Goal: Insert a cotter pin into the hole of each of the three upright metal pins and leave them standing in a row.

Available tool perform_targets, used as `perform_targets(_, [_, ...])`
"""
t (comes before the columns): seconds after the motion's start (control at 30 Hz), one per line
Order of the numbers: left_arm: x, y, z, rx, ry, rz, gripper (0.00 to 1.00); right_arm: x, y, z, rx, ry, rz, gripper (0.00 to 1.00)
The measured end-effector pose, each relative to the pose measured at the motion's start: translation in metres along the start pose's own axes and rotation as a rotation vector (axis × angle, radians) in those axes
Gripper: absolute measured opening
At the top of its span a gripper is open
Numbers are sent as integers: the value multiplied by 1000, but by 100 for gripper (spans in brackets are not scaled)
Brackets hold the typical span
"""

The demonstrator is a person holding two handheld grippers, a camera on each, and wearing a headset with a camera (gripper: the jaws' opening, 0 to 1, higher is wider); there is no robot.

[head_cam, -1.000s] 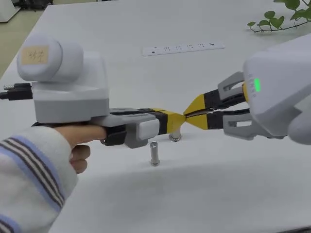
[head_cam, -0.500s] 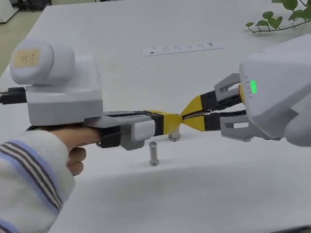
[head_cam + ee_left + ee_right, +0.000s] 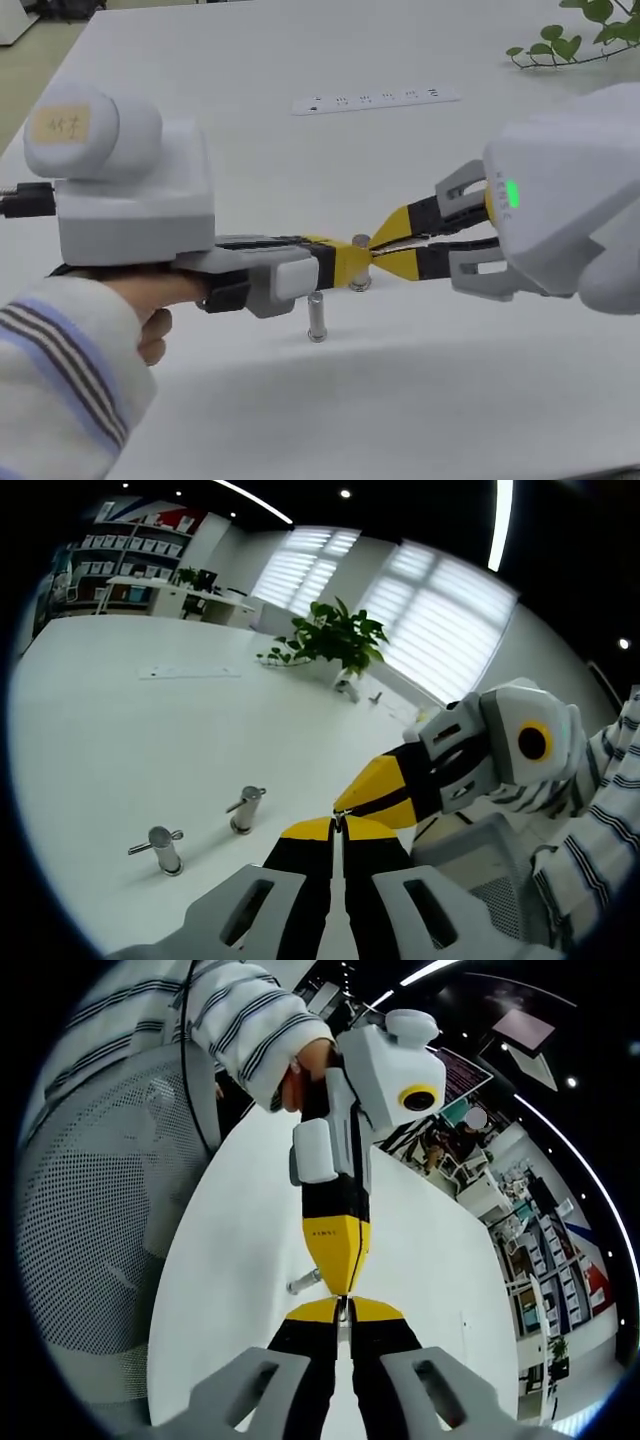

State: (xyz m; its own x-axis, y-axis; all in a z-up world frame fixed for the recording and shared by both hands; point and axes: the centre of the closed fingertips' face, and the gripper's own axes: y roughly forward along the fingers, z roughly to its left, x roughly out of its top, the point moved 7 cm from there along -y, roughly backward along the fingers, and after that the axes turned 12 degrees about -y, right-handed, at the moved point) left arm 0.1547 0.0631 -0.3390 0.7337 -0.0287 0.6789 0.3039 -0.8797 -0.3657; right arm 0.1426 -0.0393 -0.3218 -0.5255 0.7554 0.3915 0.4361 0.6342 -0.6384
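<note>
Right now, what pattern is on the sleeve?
The sleeve is white with blue-grey stripes, best in the head view.

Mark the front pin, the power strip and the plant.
Front pin (image 3: 317, 318), head view, middle of its upright shaft.
Power strip (image 3: 376, 99), head view, middle of its top face.
Plant (image 3: 568, 44), head view, on a leaf.

- Your metal pins (image 3: 163, 848) look like bare steel, smooth and bright, with a soft shine.
- The left gripper (image 3: 338, 825) and right gripper (image 3: 345, 1310) have matt grey-white plastic shells. Their jaw ends are smooth yellow and black plastic, faintly glossy.
- The table (image 3: 400, 400) is a smooth, matt white top.
- Your sleeve (image 3: 60, 380) is soft striped knit cloth.
- The power strip (image 3: 378, 99) is white plastic.
- The chair back (image 3: 90, 1210) is fine perforated mesh.
</note>
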Motion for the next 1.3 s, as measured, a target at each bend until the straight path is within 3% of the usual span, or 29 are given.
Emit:
perform_targets(0.07, [-2, -2, 3, 19, 12, 9, 0, -2, 0, 0, 0, 4, 8, 5])
perform_targets(0.17, [-6, -5, 6, 27, 35, 26, 0, -10, 2, 5, 41, 35, 37, 14])
perform_targets(0.3, [-12, -11, 8, 66, 126, 52, 0, -15, 4, 12, 93, 108, 57, 18])
perform_targets(0.57, [-20, -22, 2, 49, 302, 67, 0, -16, 6, 16, 147, 359, -48, 20])
perform_targets(0.63, [-20, -23, -2, 40, 313, 67, 0, -15, 6, 16, 172, 410, -81, 20])
perform_targets(0.77, [-17, -25, -9, 21, 379, 62, 0, -15, 6, 16, 188, 418, -98, 16])
perform_targets(0.93, [-13, -27, -17, 0, 446, 61, 0, -8, 6, 17, 220, 492, -176, 16])
perform_targets(1.3, [-17, -28, -17, -15, 479, 112, 0, 1, 6, 21, 246, 542, -239, 10])
